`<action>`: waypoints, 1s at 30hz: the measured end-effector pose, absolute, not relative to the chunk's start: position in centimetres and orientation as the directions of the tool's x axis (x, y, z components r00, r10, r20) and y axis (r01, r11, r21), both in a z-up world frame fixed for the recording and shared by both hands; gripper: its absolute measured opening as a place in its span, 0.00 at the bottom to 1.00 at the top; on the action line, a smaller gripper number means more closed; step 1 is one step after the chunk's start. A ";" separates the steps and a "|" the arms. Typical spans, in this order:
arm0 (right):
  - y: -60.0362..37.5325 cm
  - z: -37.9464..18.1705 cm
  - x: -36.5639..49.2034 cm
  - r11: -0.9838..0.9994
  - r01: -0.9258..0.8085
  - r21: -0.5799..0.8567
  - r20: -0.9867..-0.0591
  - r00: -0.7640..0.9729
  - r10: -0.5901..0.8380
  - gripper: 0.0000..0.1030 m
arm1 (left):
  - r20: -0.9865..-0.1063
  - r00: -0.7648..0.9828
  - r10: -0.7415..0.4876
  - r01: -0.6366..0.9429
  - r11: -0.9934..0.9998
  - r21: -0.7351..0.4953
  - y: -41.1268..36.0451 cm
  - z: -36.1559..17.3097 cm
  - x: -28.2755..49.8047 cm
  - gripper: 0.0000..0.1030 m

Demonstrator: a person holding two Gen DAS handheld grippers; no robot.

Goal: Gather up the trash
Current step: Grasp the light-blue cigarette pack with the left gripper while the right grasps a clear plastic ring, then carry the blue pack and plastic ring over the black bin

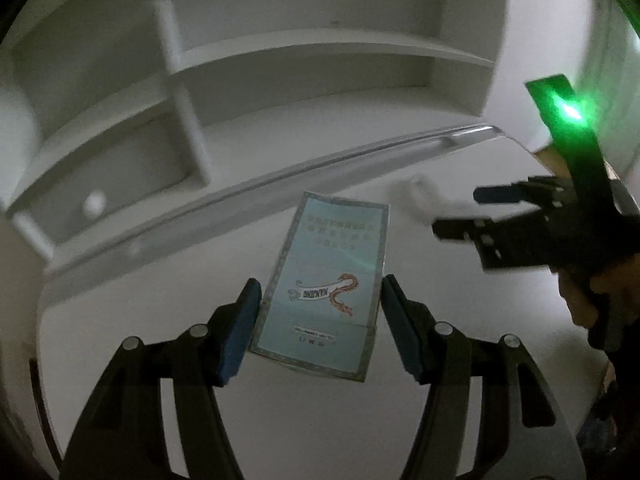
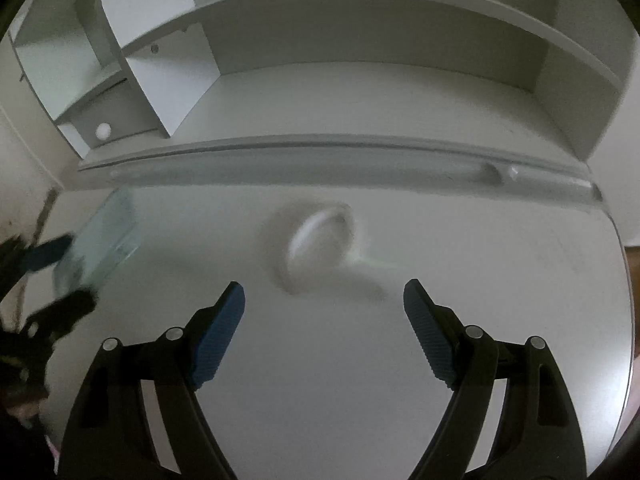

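A flattened pale-blue carton with a red dragon print (image 1: 324, 288) lies on the white desk (image 1: 280, 420). My left gripper (image 1: 320, 320) is open, its blue pads on either side of the carton's near half, apart from it. A white crumpled cup-like piece (image 2: 316, 244), blurred, lies on the desk ahead of my right gripper (image 2: 324, 328), which is open with nothing between its fingers. In the left wrist view the right gripper (image 1: 460, 212) shows at the right, near the white piece (image 1: 420, 194). The right wrist view shows the carton (image 2: 100, 236) at far left with the left gripper (image 2: 60, 276) around it.
A raised ridge with a groove (image 2: 320, 156) crosses the desk behind the trash. White shelving (image 2: 360, 60) stands beyond it, with a small white ball (image 2: 103, 131) in a left cubby. A person's hand (image 1: 580, 292) holds the right gripper. The desk edge (image 2: 624, 280) curves at the right.
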State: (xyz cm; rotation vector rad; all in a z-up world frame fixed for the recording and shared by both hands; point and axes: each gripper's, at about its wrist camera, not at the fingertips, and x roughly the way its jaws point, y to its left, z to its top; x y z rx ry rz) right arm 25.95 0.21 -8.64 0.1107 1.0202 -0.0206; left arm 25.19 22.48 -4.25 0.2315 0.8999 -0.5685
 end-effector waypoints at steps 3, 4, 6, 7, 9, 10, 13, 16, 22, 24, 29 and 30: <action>1.1 -9.2 27.3 0.996 0.082 0.040 -0.854 0.520 -0.008 0.72 | -0.801 0.484 -0.352 0.531 0.846 -0.050 23.4 -4.8 25.1 0.59; 1.3 -9.1 27.5 0.996 0.087 0.032 -0.851 0.525 -0.019 0.69 | -0.803 0.484 -0.348 0.527 0.848 -0.050 23.6 -4.9 25.0 0.59; 1.5 -9.1 27.8 0.996 0.091 0.013 -0.850 0.525 -0.037 0.62 | -0.805 0.482 -0.345 0.523 0.851 -0.052 23.6 -5.0 24.9 0.59; 1.5 -9.1 27.7 0.995 0.095 0.012 -0.848 0.529 -0.040 0.52 | -0.805 0.481 -0.348 0.523 0.850 -0.054 23.6 -4.9 24.9 0.59; 1.2 -8.9 27.5 0.994 0.105 0.022 -0.848 0.529 -0.037 0.39 | -0.802 0.482 -0.353 0.523 0.850 -0.060 23.5 -4.8 24.7 0.59; 1.0 -8.8 27.4 0.994 0.106 0.034 -0.849 0.527 -0.027 0.39 | -0.800 0.482 -0.356 0.524 0.849 -0.062 23.3 -4.8 24.7 0.59; 0.0 -8.3 25.9 0.990 0.130 0.048 -0.838 0.545 -0.031 0.38 | -0.796 0.491 -0.354 0.527 0.848 -0.052 22.3 -4.6 24.4 0.59; -1.7 -7.0 22.9 0.985 0.160 0.061 -0.814 0.579 -0.044 0.38 | -0.786 0.484 -0.385 0.548 0.834 -0.071 20.3 -4.1 23.6 0.59; -7.5 -4.9 13.6 0.959 0.270 0.087 -0.776 0.622 -0.105 0.38 | -0.758 0.472 -0.449 0.636 0.770 -0.060 13.2 -2.9 19.8 0.59; -9.8 -4.6 9.7 0.941 0.328 0.081 -0.769 0.622 -0.151 0.38 | -0.749 0.450 -0.487 0.684 0.727 -0.062 9.5 -2.5 17.9 0.59; -15.9 -4.3 -0.4 0.870 0.488 0.079 -0.750 0.604 -0.270 0.38 | -0.723 0.344 -0.599 0.804 0.586 -0.103 0.8 -1.4 11.9 0.59; -17.3 -4.4 -2.8 0.846 0.528 0.080 -0.749 0.592 -0.298 0.38 | -0.717 0.317 -0.621 0.828 0.550 -0.111 -1.0 -1.3 10.5 0.59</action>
